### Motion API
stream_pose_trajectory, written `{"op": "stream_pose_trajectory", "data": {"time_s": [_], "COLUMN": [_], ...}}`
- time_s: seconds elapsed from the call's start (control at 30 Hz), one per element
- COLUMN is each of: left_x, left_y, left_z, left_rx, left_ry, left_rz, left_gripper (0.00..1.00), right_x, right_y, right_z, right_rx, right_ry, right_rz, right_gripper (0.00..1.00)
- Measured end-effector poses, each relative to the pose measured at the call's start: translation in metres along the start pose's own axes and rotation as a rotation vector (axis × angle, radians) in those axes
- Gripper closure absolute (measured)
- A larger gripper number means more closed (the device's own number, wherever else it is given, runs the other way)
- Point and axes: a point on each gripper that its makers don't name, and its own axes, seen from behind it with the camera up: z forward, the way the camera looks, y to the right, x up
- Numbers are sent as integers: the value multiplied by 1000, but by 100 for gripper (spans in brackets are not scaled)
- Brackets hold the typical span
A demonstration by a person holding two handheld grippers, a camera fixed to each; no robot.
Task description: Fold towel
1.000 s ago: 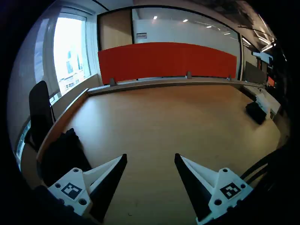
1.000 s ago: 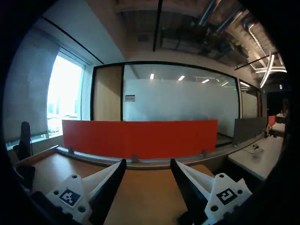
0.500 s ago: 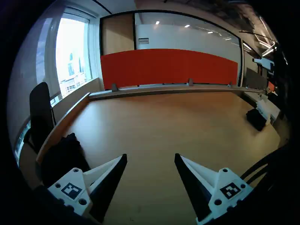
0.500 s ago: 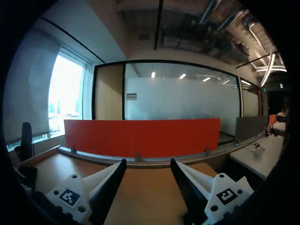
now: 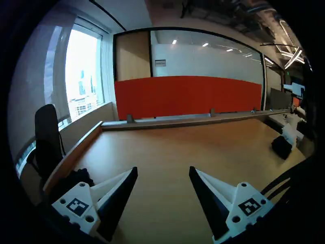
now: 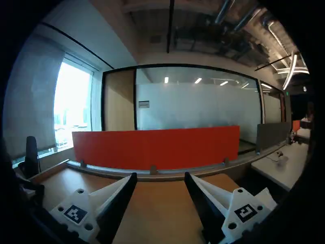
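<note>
wooden desk (image 5: pixel 183 150) holds dark bundle (image 5: pixel 281 147) beyond left claw (image 5: pixel 163 179).

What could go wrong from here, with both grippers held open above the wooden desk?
1. The dark bundle sits at the left edge of the desk beside the left gripper; a sideways sweep could push it off.
2. The right gripper, jaws open, faces the red divider rather than downward, so lowering it might be poorly guided.
</note>
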Motion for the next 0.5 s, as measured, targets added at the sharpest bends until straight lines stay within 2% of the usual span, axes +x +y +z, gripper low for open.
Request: {"op": "stream_pose_trajectory", "data": {"time_s": [0.37,0.5], "left_x": [67,78], "left_y": [-26,-31], "left_z": [17,20], "left_rx": [53,70], "left_ry": [153,183], "left_rz": [-19,-15], "left_gripper": [6,6], "right_x": [0,-3], "right_y": [-2,-3], "right_z": [-3,-3], "right_rx": [-9,-7], "right_ry": [-11,-21], "right_rz": [-16,-22], "right_gripper": [10,10]}}
